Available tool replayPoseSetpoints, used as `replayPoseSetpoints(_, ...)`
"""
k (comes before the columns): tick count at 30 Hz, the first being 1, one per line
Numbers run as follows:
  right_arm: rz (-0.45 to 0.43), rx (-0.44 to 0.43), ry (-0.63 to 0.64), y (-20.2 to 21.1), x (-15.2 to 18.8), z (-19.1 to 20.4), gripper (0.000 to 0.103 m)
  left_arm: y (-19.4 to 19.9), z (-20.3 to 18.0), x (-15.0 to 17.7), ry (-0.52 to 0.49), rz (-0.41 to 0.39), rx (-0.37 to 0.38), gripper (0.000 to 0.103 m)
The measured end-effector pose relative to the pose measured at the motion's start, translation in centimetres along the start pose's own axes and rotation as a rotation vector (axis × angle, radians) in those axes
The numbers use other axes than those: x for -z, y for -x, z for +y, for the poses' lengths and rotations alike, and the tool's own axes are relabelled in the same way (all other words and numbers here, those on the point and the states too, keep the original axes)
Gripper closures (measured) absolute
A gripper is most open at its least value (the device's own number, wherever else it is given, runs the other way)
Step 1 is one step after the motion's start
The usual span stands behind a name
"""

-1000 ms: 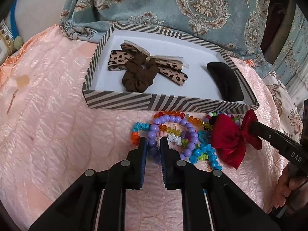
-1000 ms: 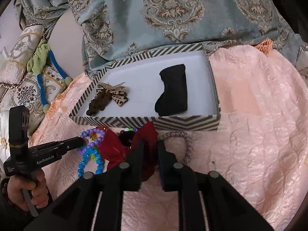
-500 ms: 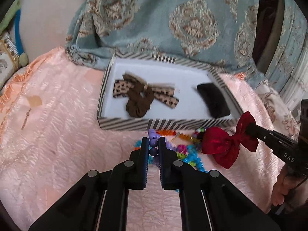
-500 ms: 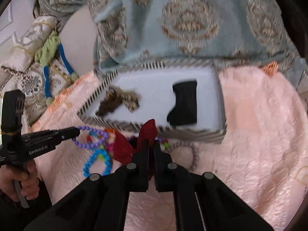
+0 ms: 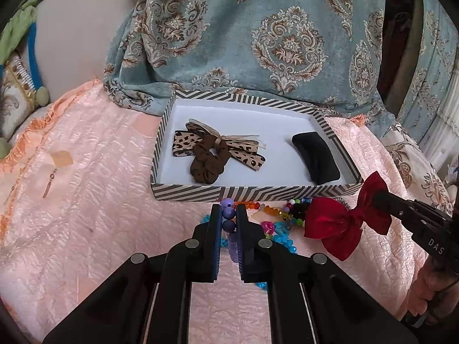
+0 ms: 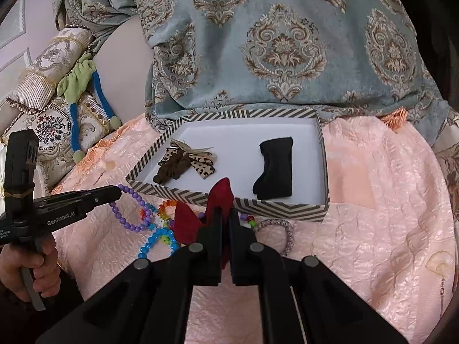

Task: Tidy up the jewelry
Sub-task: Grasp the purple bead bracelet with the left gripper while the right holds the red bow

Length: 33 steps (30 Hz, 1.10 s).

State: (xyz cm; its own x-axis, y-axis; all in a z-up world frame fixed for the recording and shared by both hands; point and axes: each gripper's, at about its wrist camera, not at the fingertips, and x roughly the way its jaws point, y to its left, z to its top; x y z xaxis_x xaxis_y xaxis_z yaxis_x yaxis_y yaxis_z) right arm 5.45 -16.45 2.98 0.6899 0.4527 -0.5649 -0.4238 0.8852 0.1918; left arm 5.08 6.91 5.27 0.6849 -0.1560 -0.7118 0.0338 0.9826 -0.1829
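My left gripper [image 5: 229, 215] is shut on a purple bead bracelet [image 5: 228, 219] and holds it above the pink cover; the bracelet hangs from it in the right wrist view [image 6: 129, 212]. My right gripper [image 6: 225, 215] is shut on a red bow [image 6: 206, 212], also seen in the left wrist view [image 5: 344, 223], lifted in front of the striped box [image 5: 252, 193]. The box holds a brown scrunchie [image 5: 208, 163], a leopard bow [image 5: 183, 142] and a black hair piece [image 5: 315, 157].
Several bead bracelets [image 5: 281, 229] lie on the pink cover in front of the box. A pale braided band [image 6: 287, 232] lies near the box's front right corner. A blue patterned cushion [image 5: 272, 37] stands behind the box. An earring [image 5: 48, 185] lies at left.
Both grippers have risen and pulled back from the pile. The left lifted the purple bracelet off the other beads; the right lifted the red bow.
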Motion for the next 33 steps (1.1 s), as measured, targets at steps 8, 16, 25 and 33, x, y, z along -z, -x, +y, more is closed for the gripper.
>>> replayPoseSetpoints(8,0.014,0.006,0.036,-0.3,0.1,0.9,0.1,0.0,0.0,0.0,0.002,0.005,-0.013,0.103)
replayPoseSetpoints(16,0.033,0.013,0.014,-0.8,0.4,0.5,0.099,-0.3,-0.1,0.1,0.001,0.011,-0.023,0.103)
replayPoseSetpoints(25,0.015,0.021,0.028,-0.2,0.0,0.7,0.099,0.0,-0.2,-0.2,-0.006,0.011,-0.027,0.103)
replayPoseSetpoints(33,-0.06,-0.009,0.006,0.7,-4.7,0.5,0.099,1.5,-2.1,-5.5,-0.053,-0.065,-0.002,0.103)
